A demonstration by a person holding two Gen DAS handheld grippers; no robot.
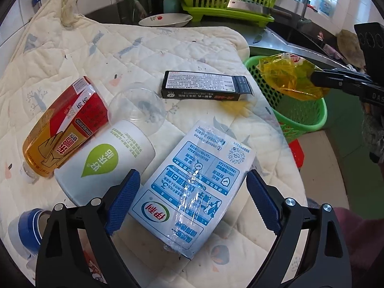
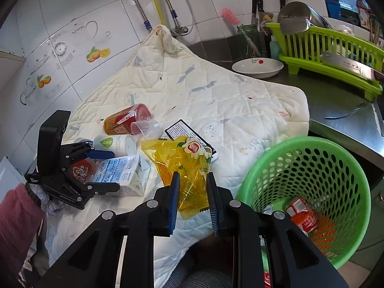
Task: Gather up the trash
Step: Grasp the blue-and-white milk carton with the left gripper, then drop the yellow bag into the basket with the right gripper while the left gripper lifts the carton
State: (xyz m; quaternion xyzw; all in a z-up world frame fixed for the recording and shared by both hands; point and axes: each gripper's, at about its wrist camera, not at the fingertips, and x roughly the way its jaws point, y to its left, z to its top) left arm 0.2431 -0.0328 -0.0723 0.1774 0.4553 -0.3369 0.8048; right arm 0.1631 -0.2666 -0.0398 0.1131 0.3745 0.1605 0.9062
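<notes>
Trash nearest the cameras: a yellow wrapper (image 2: pixel 184 168) clamped between the right gripper (image 2: pixel 193 200) jaws, held above the quilted cloth (image 2: pixel 216 91) just beside the green basket (image 2: pixel 355 168). Thin and crinkly, it likely weighs nothing and could slip, so a pinch on its lower edge suits. The left gripper (image 1: pixel 192 201) has its jaws apart, straddling a milk carton (image 1: pixel 192 180) lying on the cloth; light, probably crushable, best taken across its narrow sides. Beyond lie a white bottle (image 1: pixel 105 160), a red bottle (image 1: pixel 64 129), a clear cup (image 1: pixel 136 108) and a black box (image 1: pixel 204 85). Only the right wrist view shows the basket's inside, with a red packet (image 2: pixel 302 216) at the bottom.
</notes>
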